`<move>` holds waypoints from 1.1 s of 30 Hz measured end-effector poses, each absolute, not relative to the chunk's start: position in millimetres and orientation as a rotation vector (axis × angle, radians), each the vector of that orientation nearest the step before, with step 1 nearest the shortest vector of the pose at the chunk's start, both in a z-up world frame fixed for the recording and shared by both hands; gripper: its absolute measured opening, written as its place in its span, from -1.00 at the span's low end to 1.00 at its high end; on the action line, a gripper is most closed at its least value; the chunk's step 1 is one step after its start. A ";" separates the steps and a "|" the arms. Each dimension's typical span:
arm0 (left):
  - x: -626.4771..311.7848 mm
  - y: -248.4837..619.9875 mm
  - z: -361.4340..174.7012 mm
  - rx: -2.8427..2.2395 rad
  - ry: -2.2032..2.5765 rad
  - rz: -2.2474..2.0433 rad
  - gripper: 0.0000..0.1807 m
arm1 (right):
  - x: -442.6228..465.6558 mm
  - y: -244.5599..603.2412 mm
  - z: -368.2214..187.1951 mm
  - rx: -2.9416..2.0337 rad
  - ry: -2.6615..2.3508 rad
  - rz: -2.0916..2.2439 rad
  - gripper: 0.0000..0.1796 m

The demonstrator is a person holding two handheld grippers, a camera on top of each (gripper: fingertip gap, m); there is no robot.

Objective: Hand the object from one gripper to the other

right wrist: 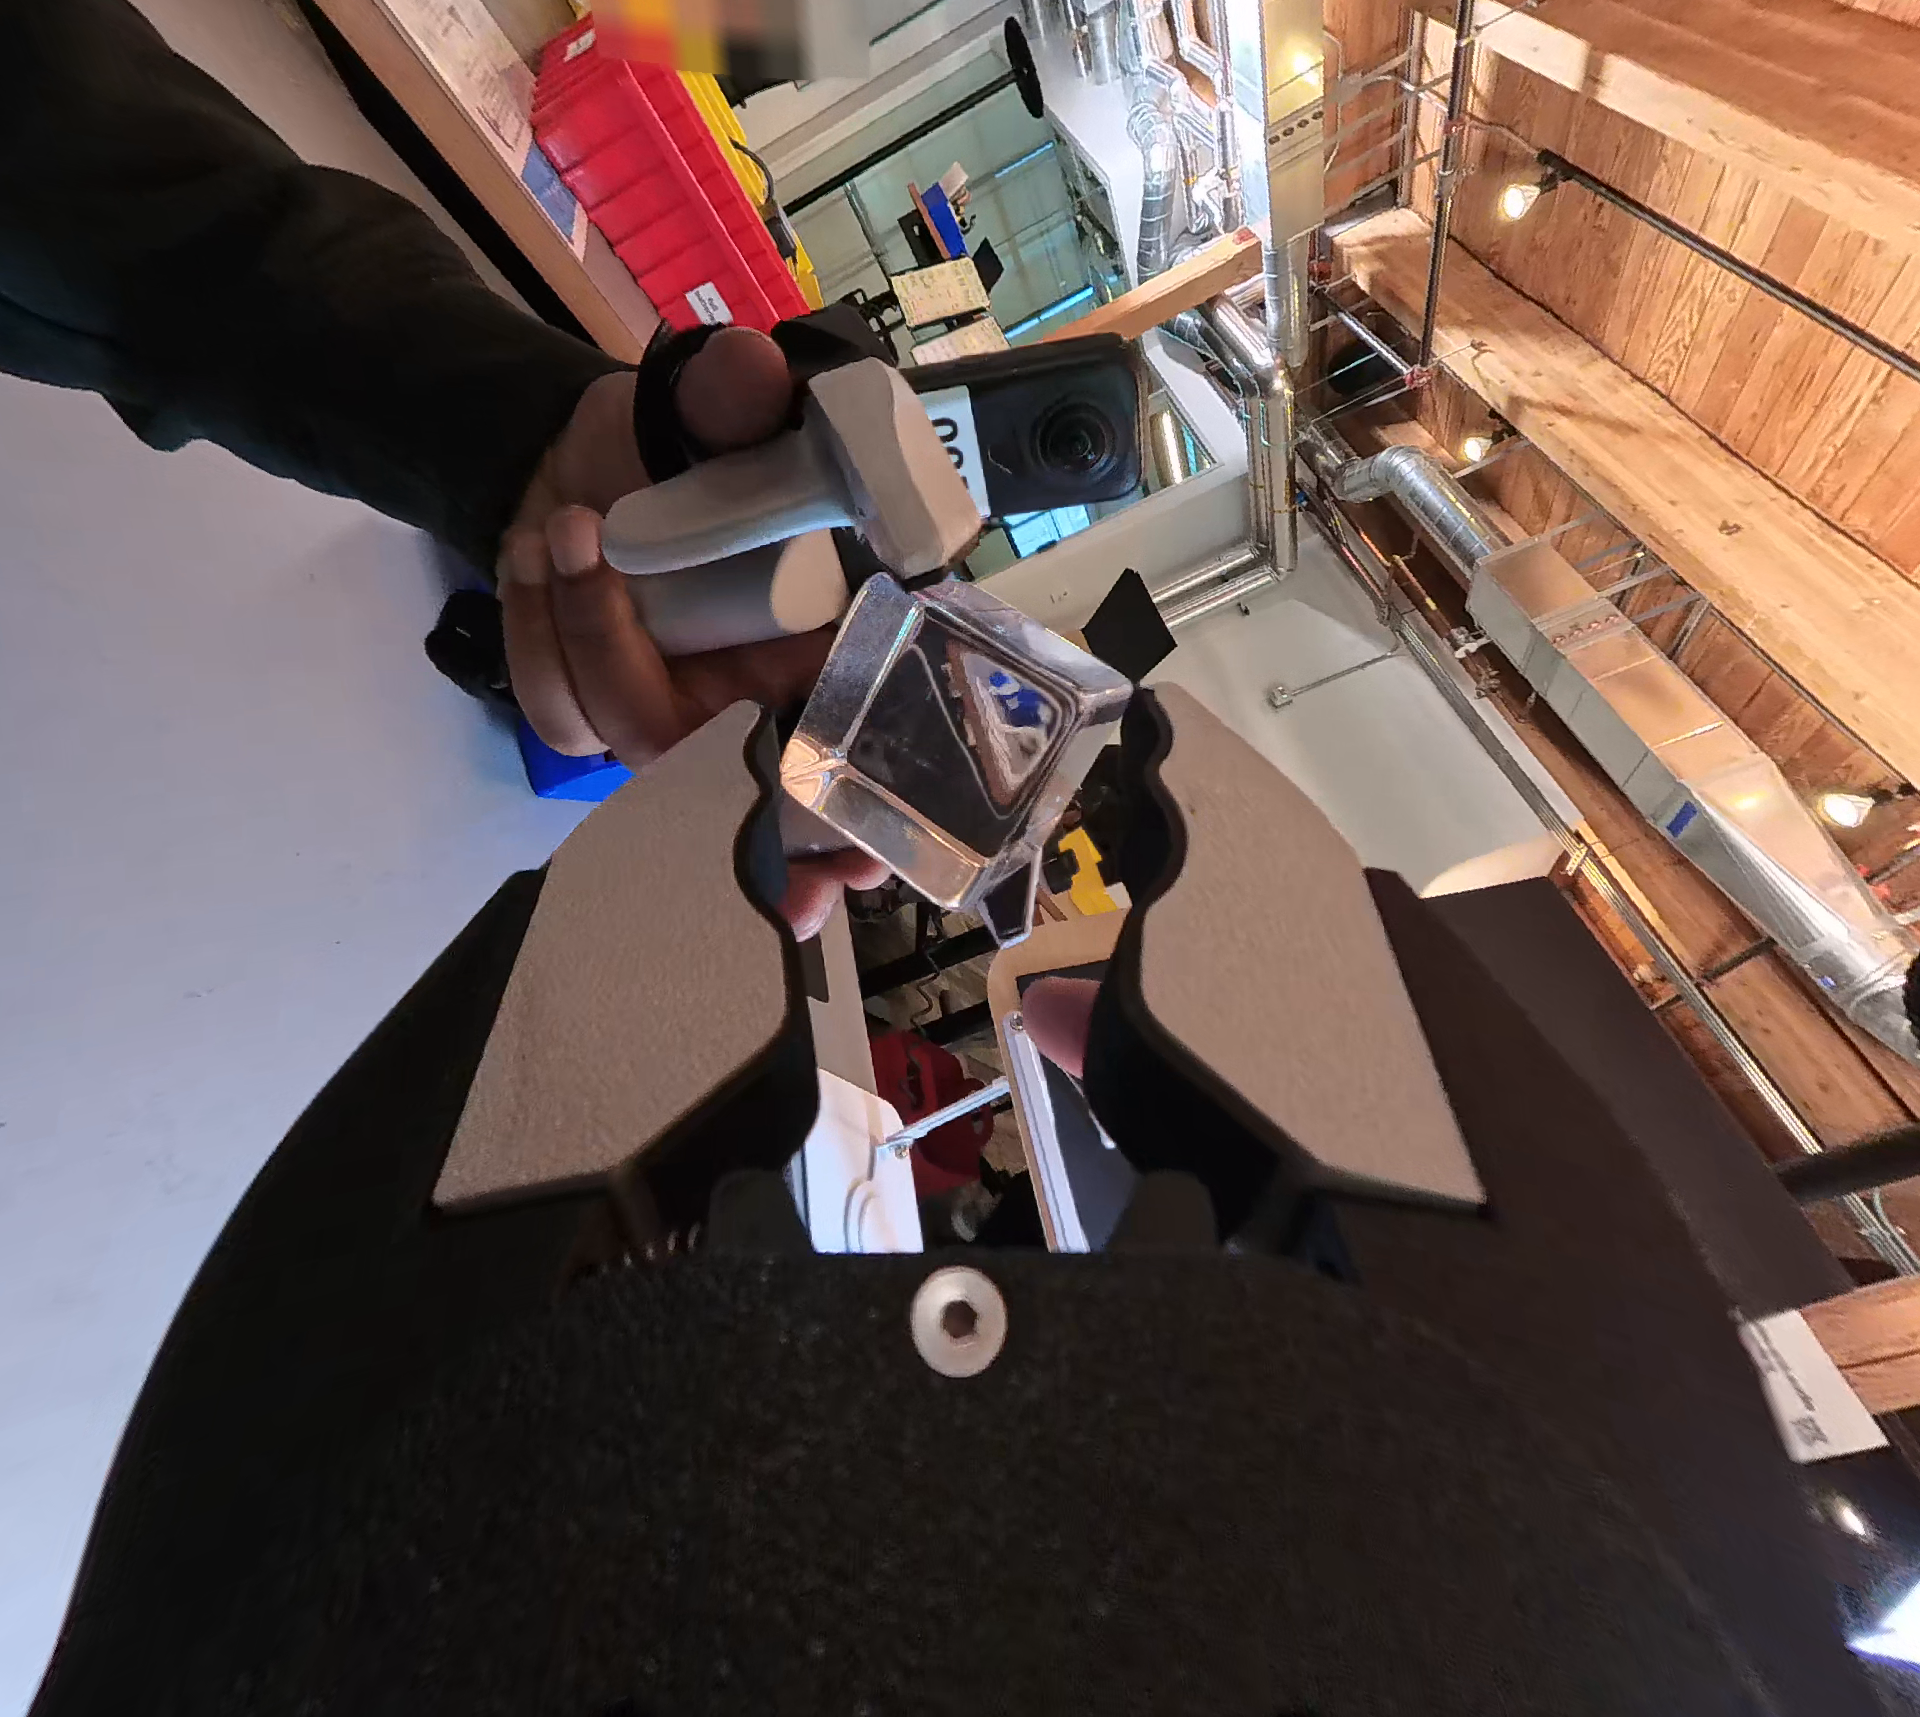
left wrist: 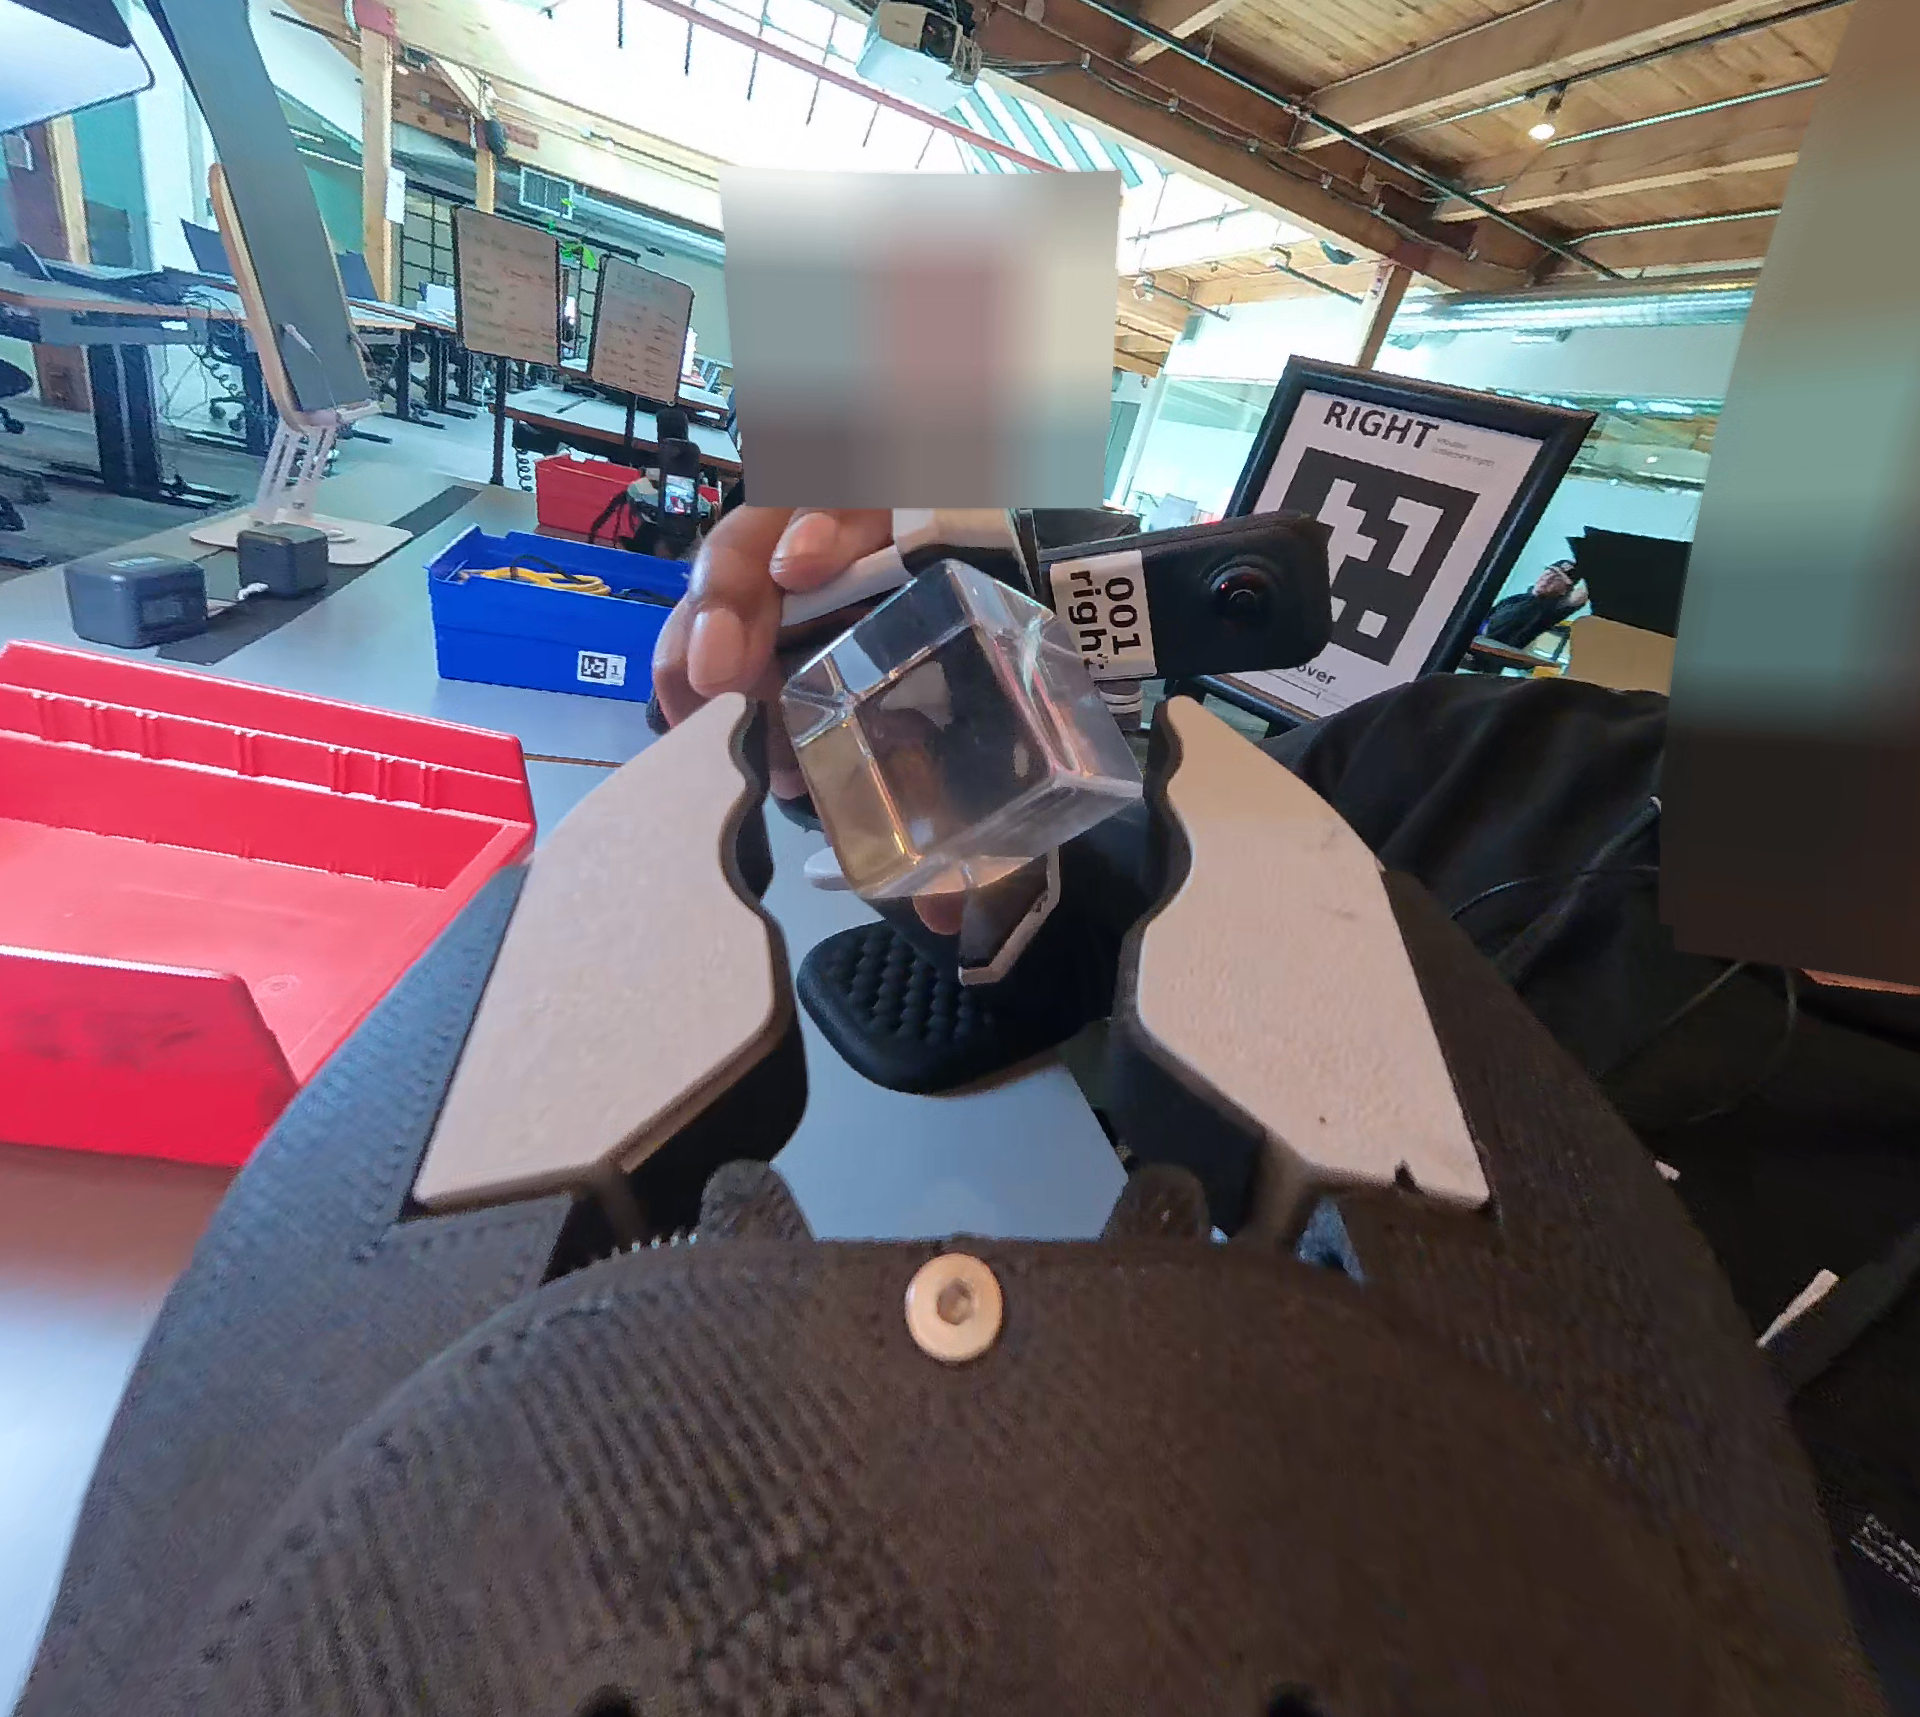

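Observation:
A clear acrylic cube (left wrist: pixel 956 732) hangs in the air above the table, between both grippers. My left gripper (left wrist: pixel 956 763) has its two grey fingers pressed against the cube's left and right sides. The right gripper's fingers (left wrist: pixel 842 592) hold the cube from above and below, crosswise to mine. In the right wrist view the cube (right wrist: pixel 945 753) sits between the right gripper's (right wrist: pixel 951 763) fingertips and touches both. The left gripper's grey finger (right wrist: pixel 894 472) touches the cube's top there. A person's hand (right wrist: pixel 582 587) holds the left gripper.
A red bin (left wrist: pixel 208 836) lies on the grey table (left wrist: pixel 935 1148) at the left. A blue bin (left wrist: pixel 540 628) stands behind it. A framed marker sign (left wrist: pixel 1392 545) stands at the back right. A dark sleeve (right wrist: pixel 208 265) fills the right wrist view's upper left. Less than 4 cm separates the two grippers' tips.

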State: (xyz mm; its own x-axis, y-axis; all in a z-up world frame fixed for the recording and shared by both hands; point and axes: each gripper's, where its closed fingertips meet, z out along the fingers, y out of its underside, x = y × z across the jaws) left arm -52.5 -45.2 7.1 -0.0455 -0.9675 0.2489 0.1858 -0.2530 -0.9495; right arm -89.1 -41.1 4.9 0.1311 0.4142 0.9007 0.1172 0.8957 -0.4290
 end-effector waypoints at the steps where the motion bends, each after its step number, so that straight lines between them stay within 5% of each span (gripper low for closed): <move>1: -52.4 -45.4 7.3 -1.231 0.953 -1.481 -0.23 | -89.5 -41.2 4.3 -0.452 -1.439 0.230 -0.30; 33: -63.0 -10.2 8.7 -1.230 0.858 -1.052 -0.23 | -87.6 -11.6 3.7 -0.650 -1.394 0.373 -0.33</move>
